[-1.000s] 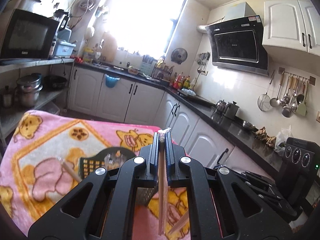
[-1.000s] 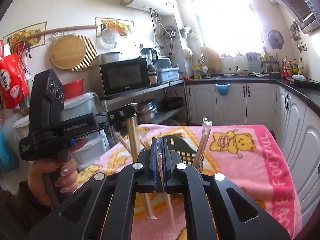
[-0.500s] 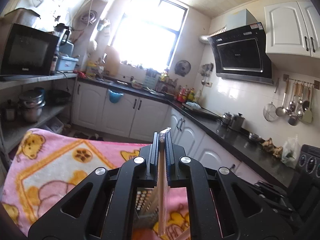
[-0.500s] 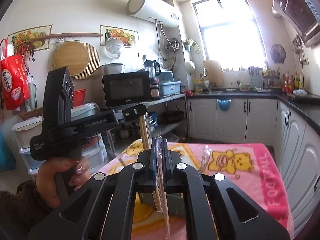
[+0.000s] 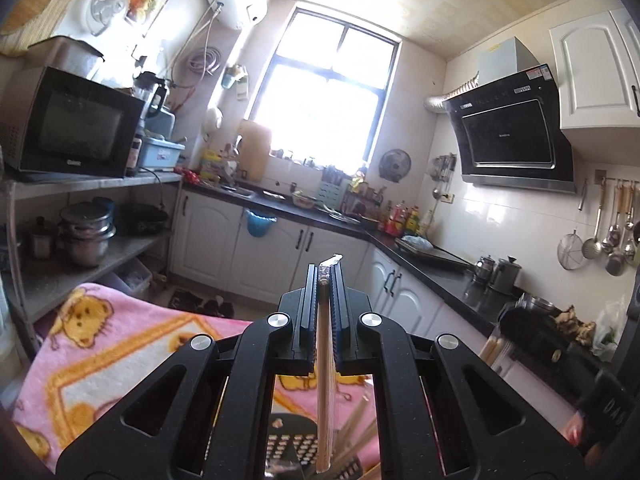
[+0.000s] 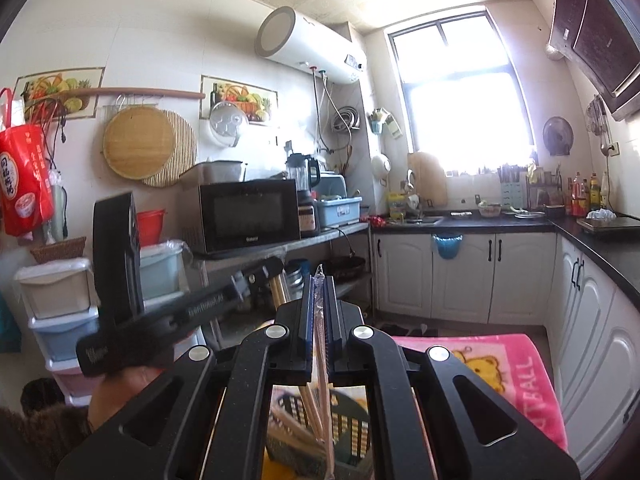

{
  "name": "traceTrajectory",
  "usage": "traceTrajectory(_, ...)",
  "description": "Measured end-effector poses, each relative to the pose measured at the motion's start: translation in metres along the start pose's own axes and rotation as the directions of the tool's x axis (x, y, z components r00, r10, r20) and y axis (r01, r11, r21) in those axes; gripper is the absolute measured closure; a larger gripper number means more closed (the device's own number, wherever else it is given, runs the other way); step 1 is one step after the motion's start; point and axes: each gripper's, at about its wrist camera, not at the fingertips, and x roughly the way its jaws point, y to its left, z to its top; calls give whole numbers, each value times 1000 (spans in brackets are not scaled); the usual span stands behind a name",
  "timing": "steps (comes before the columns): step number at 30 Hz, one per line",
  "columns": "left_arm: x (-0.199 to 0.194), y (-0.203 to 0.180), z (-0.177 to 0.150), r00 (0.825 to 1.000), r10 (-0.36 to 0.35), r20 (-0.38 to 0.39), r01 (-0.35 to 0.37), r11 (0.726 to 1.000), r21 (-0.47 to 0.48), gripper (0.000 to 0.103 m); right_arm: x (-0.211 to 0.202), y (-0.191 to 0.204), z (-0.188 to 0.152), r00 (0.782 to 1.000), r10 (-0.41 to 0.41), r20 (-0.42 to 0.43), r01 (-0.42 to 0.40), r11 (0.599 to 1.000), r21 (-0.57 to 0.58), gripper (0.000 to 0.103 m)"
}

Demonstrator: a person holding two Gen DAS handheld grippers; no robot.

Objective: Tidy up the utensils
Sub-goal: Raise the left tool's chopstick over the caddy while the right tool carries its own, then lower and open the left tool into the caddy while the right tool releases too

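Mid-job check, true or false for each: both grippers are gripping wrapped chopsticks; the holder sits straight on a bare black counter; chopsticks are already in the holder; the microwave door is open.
1. Both grippers grip chopsticks. True: the left gripper is shut on a wooden pair, the right gripper on a plastic-wrapped pair.
2. The black holder sits on a bare black counter. False: it stands on the pink blanket.
3. Chopsticks are already in the holder. True.
4. The microwave door is open. False: it is closed.
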Motion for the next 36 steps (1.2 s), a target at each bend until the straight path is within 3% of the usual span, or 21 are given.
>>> traceTrajectory(7, 8, -4, -6, 999, 44, 27, -45, 998, 34, 100, 22, -17, 7, 999, 31, 9, -32, 997, 63, 98)
traceTrajectory(14, 16, -4, -22, 997, 70, 27, -72, 996, 58, 100, 41, -24, -8, 999, -19, -27, 21, 999, 46, 98)
traceTrajectory(24, 28, 0, -55, 996, 87, -32, -85, 994, 70, 100, 54, -22, -49, 995, -82, -64, 83, 996, 12, 98)
traceTrajectory(36, 28, 10, -78, 993, 80, -90, -76, 996, 49, 100, 49, -25, -74, 986, -110, -129, 116, 992, 45, 98)
